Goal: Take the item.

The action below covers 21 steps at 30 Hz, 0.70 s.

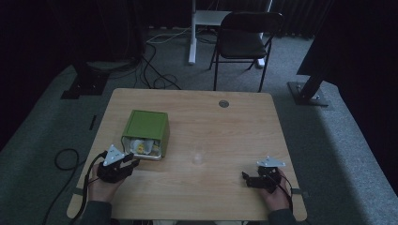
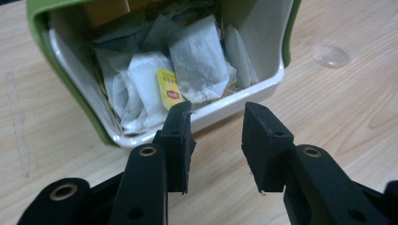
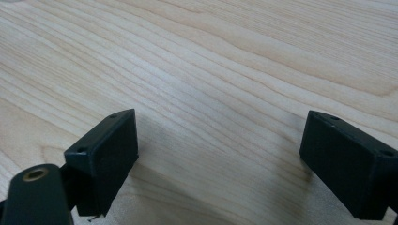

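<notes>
Left gripper (image 2: 215,117) unclenched, empty, just before green box (image 2: 40,42) of tea bags (image 2: 199,61). Right gripper (image 3: 218,145) spread wide above bare table (image 3: 225,61).

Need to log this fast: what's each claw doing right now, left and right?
Left claw: open, empty, at the tea bag box.
Right claw: open wide, empty, over the table.

A green box (image 2: 41,44) with a white inner lining lies tipped on its side on the left of the worktop, its open mouth facing the near edge. Tea bags (image 2: 199,61) lie heaped inside, one showing a yellow tag (image 2: 170,89).
</notes>
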Available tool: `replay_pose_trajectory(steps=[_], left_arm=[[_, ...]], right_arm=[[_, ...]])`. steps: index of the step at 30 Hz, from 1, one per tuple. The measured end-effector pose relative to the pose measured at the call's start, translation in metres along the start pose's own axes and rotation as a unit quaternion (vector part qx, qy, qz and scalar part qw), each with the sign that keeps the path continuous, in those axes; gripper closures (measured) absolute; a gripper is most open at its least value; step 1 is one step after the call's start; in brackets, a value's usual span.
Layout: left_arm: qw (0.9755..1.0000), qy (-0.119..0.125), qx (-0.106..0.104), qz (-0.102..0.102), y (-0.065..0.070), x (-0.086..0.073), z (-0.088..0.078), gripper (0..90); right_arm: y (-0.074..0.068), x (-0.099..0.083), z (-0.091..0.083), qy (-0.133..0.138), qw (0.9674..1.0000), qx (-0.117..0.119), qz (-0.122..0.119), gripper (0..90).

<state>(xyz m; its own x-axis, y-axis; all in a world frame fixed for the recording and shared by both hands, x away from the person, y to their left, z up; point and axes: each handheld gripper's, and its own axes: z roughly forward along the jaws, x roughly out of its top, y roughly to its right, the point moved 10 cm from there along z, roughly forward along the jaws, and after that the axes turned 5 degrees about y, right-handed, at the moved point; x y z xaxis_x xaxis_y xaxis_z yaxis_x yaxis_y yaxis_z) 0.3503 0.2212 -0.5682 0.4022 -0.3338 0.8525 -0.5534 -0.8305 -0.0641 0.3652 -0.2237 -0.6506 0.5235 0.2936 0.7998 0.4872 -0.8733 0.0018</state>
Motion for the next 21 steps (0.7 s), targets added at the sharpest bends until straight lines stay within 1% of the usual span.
replay_pose_trajectory(steps=[3,4,5,6,10,11,12,14,16,21], left_arm=[[1.0,-0.004,0.003,0.003,-0.001,0.002,0.006,66.4],[1.0,-0.004,0.003,0.003,-0.001,0.002,0.006,68.4],[1.0,-0.005,0.0,0.001,-0.001,0.004,0.01,68.4],[1.0,-0.006,-0.001,0.0,-0.001,0.004,0.011,71.1],[0.9999,-0.014,-0.001,0.007,0.001,0.009,0.023,75.8],[0.9999,-0.014,-0.001,0.007,0.001,0.009,0.023,76.3],[0.9998,-0.02,0.002,0.01,0.0,0.01,0.029,76.3],[0.9998,-0.019,0.006,0.008,-0.001,0.013,0.034,78.0],[0.9994,-0.029,0.015,0.013,-0.003,0.013,0.038,80.2],[0.9994,-0.031,0.014,0.009,-0.002,0.013,0.041,82.7]], right_arm=[[0.0,0.0,0.0,0.0,1.0,0.0,0.0,11.3],[0.0,0.0,0.0,0.0,1.0,0.0,0.0,11.3],[0.0,0.0,0.0,0.0,1.0,0.0,0.0,11.3],[0.0,0.0,0.0,0.0,1.0,0.0,0.0,11.3],[0.0,0.0,0.0,0.0,1.0,0.0,0.0,11.3],[0.0,0.0,0.0,0.0,1.0,0.0,0.0,11.3],[0.0,0.0,0.0,0.0,1.0,0.0,0.0,11.3],[0.0,0.0,0.0,0.0,1.0,0.0,0.0,11.3],[0.0,0.0,0.0,0.0,1.0,0.0,0.0,11.3],[0.0,0.0,0.0,0.0,1.0,0.0,0.0,11.3]])
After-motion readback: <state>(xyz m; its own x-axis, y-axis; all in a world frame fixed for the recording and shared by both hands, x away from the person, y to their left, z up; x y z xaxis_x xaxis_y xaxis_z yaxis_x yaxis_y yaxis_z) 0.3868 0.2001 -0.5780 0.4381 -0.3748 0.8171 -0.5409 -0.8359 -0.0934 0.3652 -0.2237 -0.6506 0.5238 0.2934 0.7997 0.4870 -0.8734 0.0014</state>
